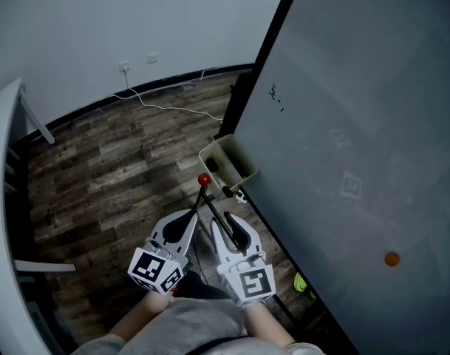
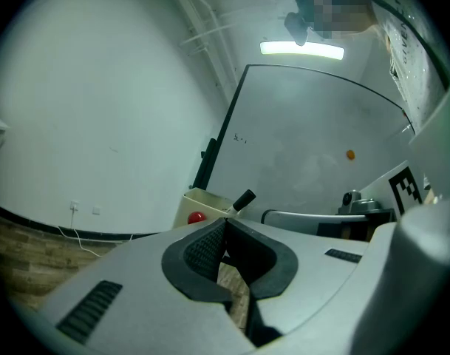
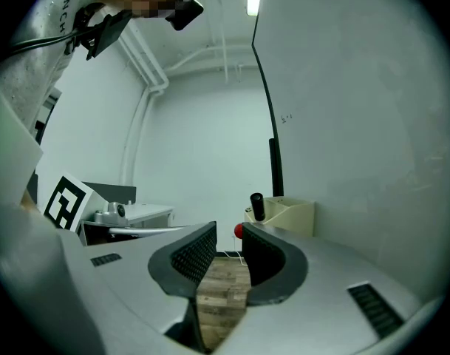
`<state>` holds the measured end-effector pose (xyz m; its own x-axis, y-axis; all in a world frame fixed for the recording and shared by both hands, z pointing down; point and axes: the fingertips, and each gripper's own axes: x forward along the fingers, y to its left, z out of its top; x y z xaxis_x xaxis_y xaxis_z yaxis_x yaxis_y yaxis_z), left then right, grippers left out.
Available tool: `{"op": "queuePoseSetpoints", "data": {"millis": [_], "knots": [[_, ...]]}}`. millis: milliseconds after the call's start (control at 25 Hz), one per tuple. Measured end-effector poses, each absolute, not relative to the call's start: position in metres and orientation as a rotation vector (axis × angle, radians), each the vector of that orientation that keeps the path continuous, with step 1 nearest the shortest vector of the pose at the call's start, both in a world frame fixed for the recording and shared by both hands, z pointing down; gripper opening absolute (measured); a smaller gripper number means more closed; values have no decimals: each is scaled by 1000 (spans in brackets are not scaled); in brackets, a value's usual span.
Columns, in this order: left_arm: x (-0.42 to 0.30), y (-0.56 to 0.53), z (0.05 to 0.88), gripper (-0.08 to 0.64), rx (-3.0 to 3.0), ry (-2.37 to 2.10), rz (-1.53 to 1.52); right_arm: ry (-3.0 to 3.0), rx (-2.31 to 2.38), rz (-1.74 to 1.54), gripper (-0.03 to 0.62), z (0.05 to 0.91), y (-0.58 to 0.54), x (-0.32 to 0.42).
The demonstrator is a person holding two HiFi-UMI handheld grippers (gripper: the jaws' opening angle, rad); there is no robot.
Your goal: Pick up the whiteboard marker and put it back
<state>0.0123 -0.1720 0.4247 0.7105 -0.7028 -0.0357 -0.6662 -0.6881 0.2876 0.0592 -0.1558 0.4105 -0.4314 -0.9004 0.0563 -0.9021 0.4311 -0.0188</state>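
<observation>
- Nearest the camera, the person's grey sleeves (image 1: 182,324) lead to both grippers, held side by side and pointing level towards the tray.
- The left gripper (image 2: 223,223) has its dark pads meeting at the tips, with nothing between them.
- The right gripper (image 3: 226,237) has its jaws apart. Only the wooden floor (image 1: 99,176) shows through the gap, so it holds nothing.
- Just past the tips is a small red ball (image 1: 203,179), close beside the tray.
- The whiteboard marker (image 2: 244,200) stands tilted in the beige tray (image 1: 210,160), black cap up, clear of both grippers.
- The tray sits at the lower edge of the whiteboard (image 1: 358,124), which carries an orange magnet (image 1: 391,259).
- Farthest off, a white cable (image 1: 173,108) runs across the floor from a wall outlet (image 1: 124,66).
</observation>
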Motion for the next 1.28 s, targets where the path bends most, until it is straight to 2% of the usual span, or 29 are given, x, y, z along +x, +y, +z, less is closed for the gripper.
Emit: {"op": "queuePoseSetpoints", "data": {"millis": [560, 1280], "knots": [[23, -206, 431, 15, 2665, -1092, -185, -2566, 1670, -144, 127, 396, -198, 70], [26, -226, 440, 15, 2642, -1100, -173, -2571, 1653, -166, 117, 396, -222, 71]]}}
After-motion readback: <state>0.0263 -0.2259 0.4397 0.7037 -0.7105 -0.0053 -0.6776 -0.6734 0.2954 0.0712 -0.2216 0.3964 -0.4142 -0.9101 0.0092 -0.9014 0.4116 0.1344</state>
